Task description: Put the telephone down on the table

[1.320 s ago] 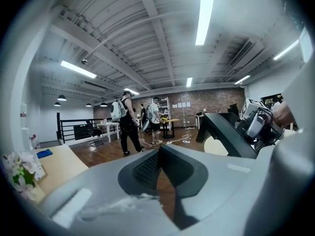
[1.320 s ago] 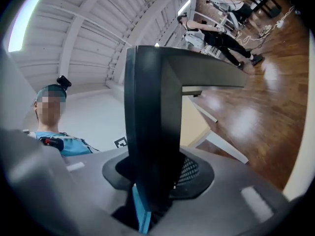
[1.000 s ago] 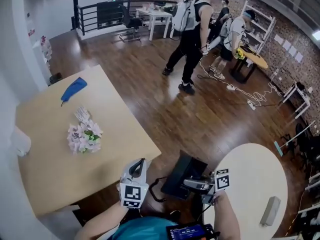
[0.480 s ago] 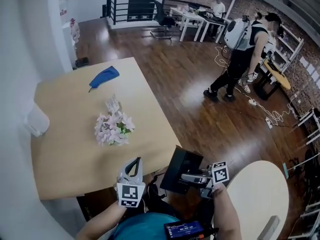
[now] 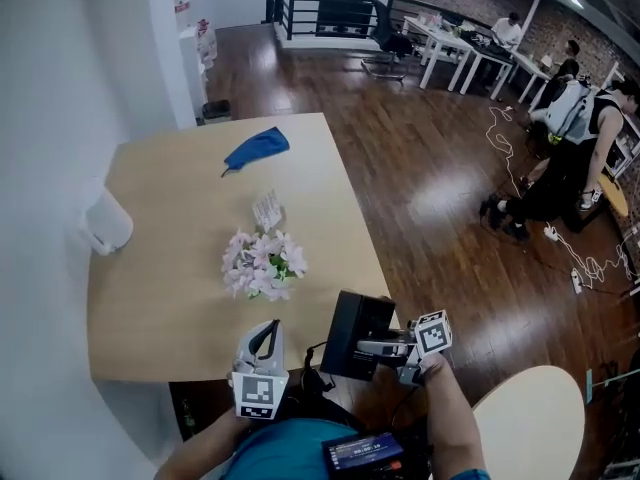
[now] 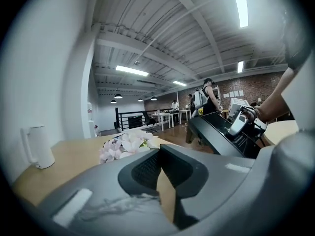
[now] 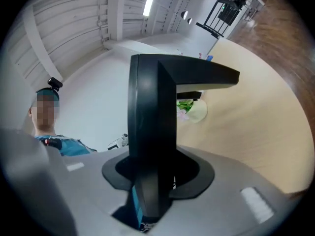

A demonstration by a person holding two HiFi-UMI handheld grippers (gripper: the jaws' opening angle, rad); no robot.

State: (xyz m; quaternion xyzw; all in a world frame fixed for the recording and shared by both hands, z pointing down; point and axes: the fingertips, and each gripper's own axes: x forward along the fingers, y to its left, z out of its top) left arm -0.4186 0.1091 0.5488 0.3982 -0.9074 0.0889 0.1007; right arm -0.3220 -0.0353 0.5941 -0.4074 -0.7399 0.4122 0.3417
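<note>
Between the right jaws: the right gripper (image 7: 153, 176) is clamping the black telephone (image 7: 152, 107) by one slab-like edge, with the pads pressing on both faces.
At the left jaws: the left gripper (image 6: 161, 154) is carrying nothing, its tips meeting.
Telephone's place: the telephone (image 5: 352, 330) is hanging in the air just off the near right corner of the table (image 5: 160, 308), not yet touching the wood.
Handling: it is looking rigid, hard-shelled and moderately heavy. Its smooth plastic is likely to be slipping under a narrow pinch. A hold low on the body, near its middle, is probably serving best, and the free gripper could be steadying the far side.
Edges: the table's near edge and corner are lying between the phone and any landing spot, so the base is needing to clear them before going down.
Open room: bare wood is stretching along the near side, in front of the flowers (image 5: 262, 263). The white jug (image 5: 105, 225) and blue cloth (image 5: 256, 148) are sitting well apart, farther back.
Beyond: people are standing across the wooden floor, far from the table.
</note>
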